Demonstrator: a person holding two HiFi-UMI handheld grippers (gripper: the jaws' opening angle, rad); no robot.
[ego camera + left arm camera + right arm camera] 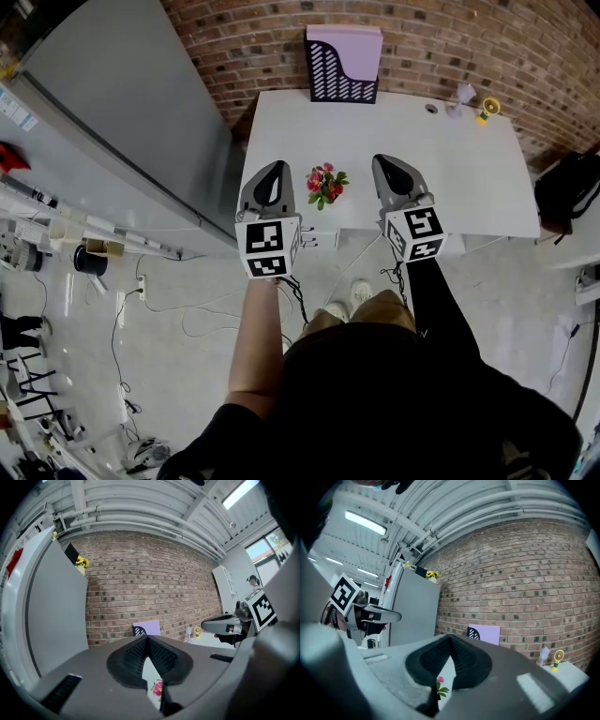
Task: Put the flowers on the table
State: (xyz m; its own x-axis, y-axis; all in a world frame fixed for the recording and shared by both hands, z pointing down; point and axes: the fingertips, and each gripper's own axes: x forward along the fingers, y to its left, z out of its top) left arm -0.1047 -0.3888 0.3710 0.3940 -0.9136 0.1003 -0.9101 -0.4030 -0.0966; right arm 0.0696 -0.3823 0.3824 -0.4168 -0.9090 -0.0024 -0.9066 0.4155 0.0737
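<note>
So both grippers are held out side by side over the near edge of the white counter (450,178). The left gripper (277,169) is closed all the way, tips pressed together and nothing caught between them; only a sliver of counter and a bit of pink bloom can be seen through the gap below the tips. The right gripper (384,162) is squeezed tight too, with nothing clamped. The flowers (325,185), a little pink bunch with green leaves, are sat on the counter right between the two, just right of the left gripper and just left of the right one, touched by neither as far as can be made out. Further ahead of both grippers, a black file holder (342,66) with purple paper is stood against the brick wall (234,37). A small yellow fan (487,110) is parked ahead and to the right of the right gripper. A grey cabinet (122,103) is seen off to the left of the left gripper.
</note>
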